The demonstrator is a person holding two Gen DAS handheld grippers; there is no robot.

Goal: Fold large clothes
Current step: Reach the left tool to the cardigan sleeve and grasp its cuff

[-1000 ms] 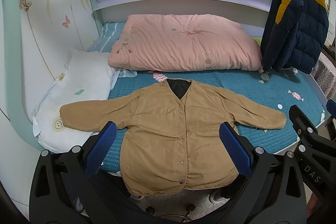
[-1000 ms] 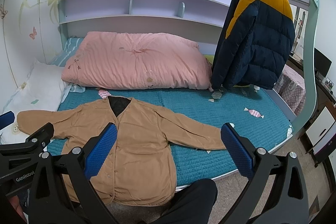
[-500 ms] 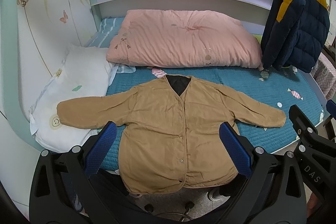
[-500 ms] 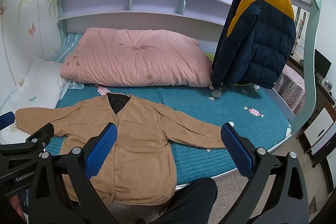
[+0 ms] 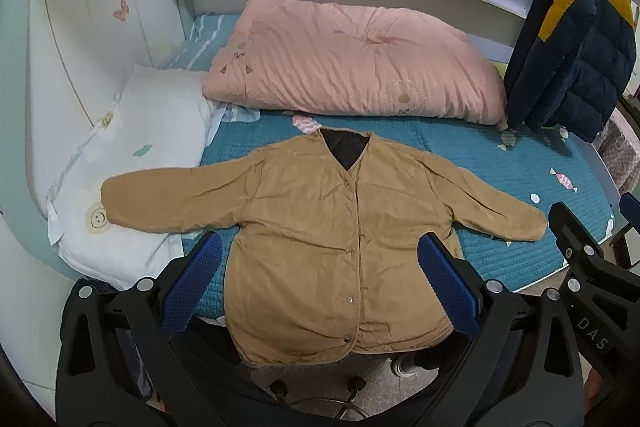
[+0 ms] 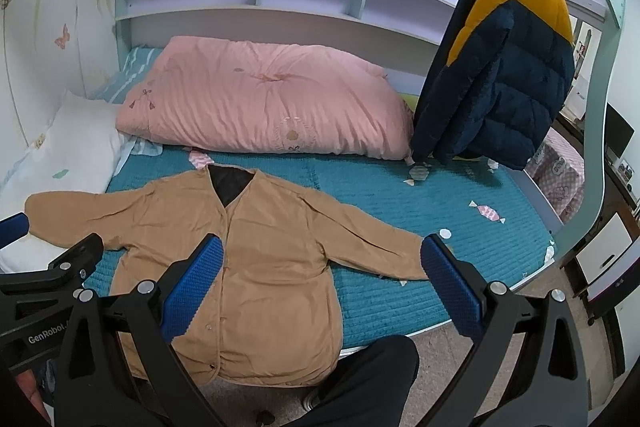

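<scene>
Jacket (image 5: 336,231) in soft tan cloth with a dark quilted lining and snap buttons lies front-up, sleeves spread, on the ribbed teal bedspread (image 5: 480,163), its hem hanging over the near edge of the bed and one cuff resting on the white pillow (image 5: 152,147). Both the left gripper (image 5: 320,283) and the right gripper (image 6: 322,285) hover above the hem, blue-padded fingers (image 5: 192,283) spread wide and empty. Only the right wrist view shows the person's dark trouser leg (image 6: 360,383); both show the puffy pink duvet (image 5: 352,67).
</scene>
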